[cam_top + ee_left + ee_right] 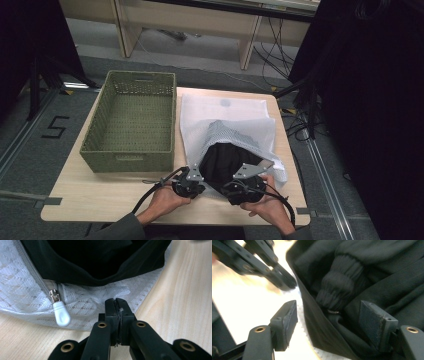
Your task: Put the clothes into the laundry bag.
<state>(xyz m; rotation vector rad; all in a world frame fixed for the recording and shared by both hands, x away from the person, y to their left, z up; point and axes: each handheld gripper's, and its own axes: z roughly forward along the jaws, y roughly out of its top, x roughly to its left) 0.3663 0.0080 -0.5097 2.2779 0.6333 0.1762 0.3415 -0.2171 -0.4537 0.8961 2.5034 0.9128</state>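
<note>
Between open right tool jaws, black garment

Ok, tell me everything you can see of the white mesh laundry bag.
The white mesh laundry bag lies flat on the wooden table, right of the green basket. It looks like thin diamond-pattern netting with a grey zipper and a white pull. Its near end gapes open, with a black garment bulging out. The left tool is shut on its edge.

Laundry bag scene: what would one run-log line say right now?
left gripper: shut on mesh laundry bag edge | right gripper: open around black garment | basket: beside bag
</note>
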